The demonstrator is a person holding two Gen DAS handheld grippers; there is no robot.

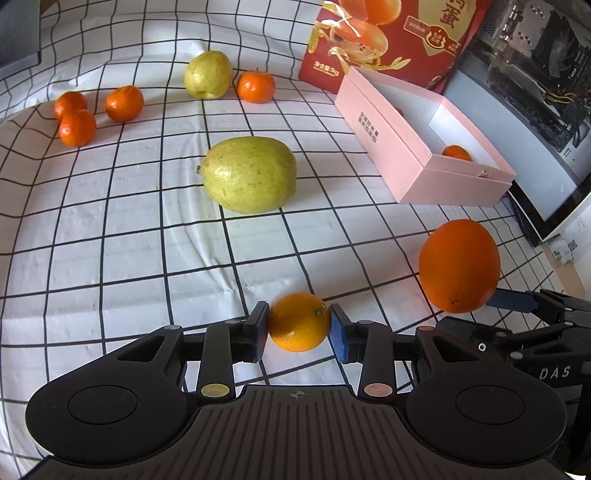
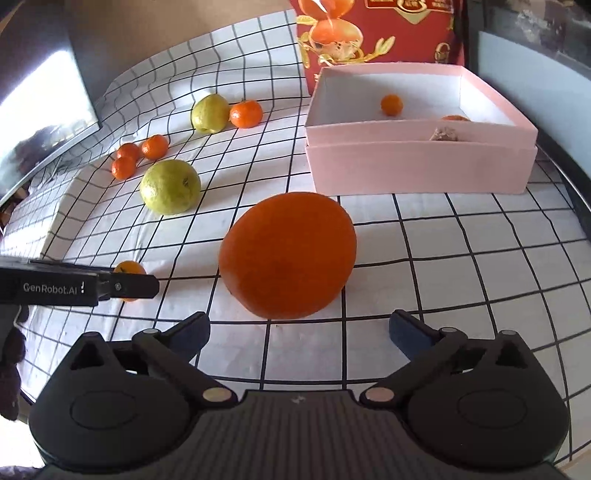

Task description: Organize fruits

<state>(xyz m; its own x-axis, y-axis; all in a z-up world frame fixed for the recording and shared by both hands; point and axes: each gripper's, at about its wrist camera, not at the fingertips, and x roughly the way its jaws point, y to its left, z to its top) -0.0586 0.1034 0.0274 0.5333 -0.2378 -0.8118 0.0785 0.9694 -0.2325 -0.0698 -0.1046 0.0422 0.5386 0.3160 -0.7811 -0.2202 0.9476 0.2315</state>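
My left gripper (image 1: 298, 322) is shut on a small yellow-orange citrus (image 1: 299, 328), held just above the checked cloth. From the right wrist view that gripper (image 2: 129, 286) comes in from the left, with the small citrus (image 2: 127, 267) partly hidden behind it. A large orange (image 2: 288, 254) lies on the cloth just ahead of my right gripper (image 2: 299, 321), which is open wide, its pads clear of the fruit. In the left wrist view the large orange (image 1: 460, 266) sits at the right, beside a blue-padded right finger (image 1: 511, 300). The open pink box (image 2: 417, 166) holds a mandarin (image 2: 391, 104).
Two yellow-green fruits (image 1: 251, 173) (image 1: 208, 74) and several mandarins (image 1: 123, 103) (image 1: 255, 86) lie across the checked cloth (image 1: 110, 229). A red carton (image 1: 399, 33) stands behind the pink box (image 1: 417, 155). A monitor (image 2: 40, 122) stands at the left and the table edge (image 2: 576, 206) curves at the right.
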